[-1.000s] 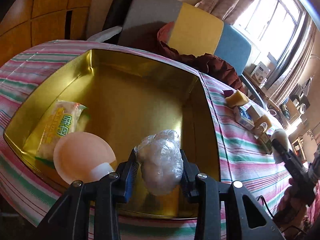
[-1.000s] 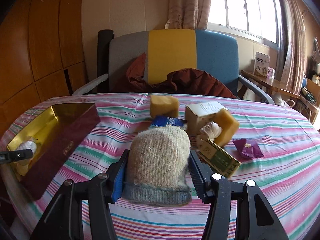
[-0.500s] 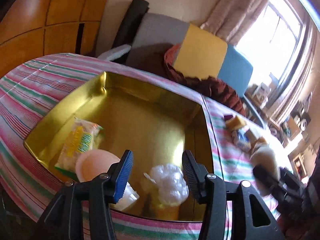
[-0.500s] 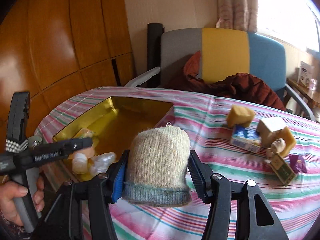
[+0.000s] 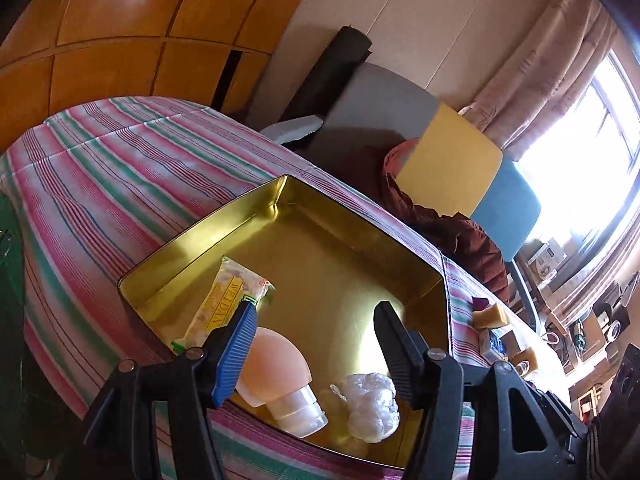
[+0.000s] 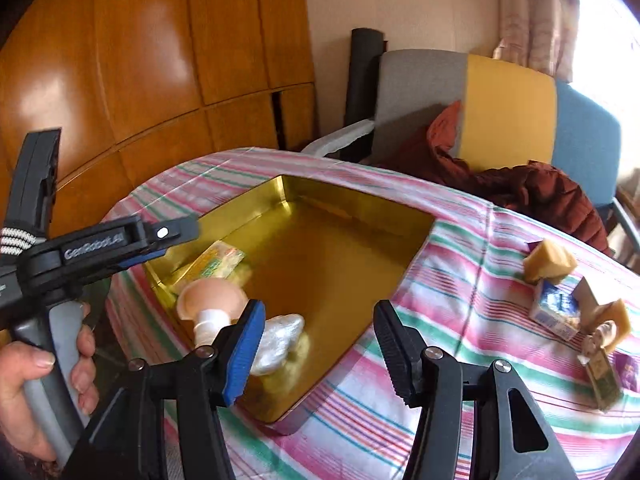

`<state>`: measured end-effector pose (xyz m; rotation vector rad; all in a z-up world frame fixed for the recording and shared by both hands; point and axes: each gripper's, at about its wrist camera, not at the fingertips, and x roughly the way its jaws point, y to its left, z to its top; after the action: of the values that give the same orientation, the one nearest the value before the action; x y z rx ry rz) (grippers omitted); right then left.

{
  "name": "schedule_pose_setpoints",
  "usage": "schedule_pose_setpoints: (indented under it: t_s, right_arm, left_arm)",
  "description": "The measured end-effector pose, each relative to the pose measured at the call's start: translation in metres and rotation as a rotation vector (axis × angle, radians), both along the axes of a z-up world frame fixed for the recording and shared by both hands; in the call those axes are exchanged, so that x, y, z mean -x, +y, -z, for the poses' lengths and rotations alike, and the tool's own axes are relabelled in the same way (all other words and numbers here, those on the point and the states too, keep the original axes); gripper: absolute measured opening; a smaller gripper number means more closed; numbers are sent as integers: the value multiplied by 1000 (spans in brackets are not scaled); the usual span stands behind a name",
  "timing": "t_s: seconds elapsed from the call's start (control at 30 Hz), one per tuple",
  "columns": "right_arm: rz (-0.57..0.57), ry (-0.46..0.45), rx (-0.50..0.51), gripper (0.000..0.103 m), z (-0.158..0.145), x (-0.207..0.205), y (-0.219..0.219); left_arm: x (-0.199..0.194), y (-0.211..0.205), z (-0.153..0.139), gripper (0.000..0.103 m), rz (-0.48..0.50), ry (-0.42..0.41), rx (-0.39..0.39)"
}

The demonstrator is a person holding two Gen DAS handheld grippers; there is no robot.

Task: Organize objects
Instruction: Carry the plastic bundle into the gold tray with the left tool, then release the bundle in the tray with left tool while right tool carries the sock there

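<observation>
A gold tin lies open on the striped tablecloth. Inside it are a yellow snack packet, a peach-capped white bottle and a plastic-wrapped ball. My left gripper hovers over the tin's near corner, its jaws opening, with nothing between them. My right gripper is above the tin's near right edge, fingers apart and nothing between them. The knitted hat shows in neither view.
Yellow sponges, a blue box and other small items lie on the cloth right of the tin. A grey, yellow and blue chair with a brown jacket stands behind the table. Wooden cabinets are at the left.
The left gripper opened, left the plastic-wrapped ball in the tin and drew back upward. The right gripper swung left to the tin; the knitted hat it gripped is gone from its fingers.
</observation>
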<state>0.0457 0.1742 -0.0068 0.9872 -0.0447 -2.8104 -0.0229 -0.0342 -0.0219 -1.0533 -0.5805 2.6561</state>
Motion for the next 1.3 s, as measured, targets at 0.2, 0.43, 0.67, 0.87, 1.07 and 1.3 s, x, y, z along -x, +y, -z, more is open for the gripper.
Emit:
schedule_pose_setpoints:
  t_s: [0.2,0.43,0.67,0.87,1.07,1.3]
  right_arm:
    - [162,-108,81,71,18,-22,63]
    - [154,-182,20,81,49,-70,75]
    - [159,-48,-167,69,78,-66,76]
    - [211,153,-223,72,40,-36,99]
    - [359,158,-143,86,5,-52,135]
    - [64,-132,-202,87,47,-98,106]
  left_arm:
    - [-2,10,3,62,30,-7,10]
    - [-8,26,6,62,71,-8,29]
    - [-14,39,8,62,102,-9,49]
    - [-17,47,8,62,125,-8,60]
    - [-18,52,11,62,140,-12,64]
    - [-19,57,16,62,155,-27,63]
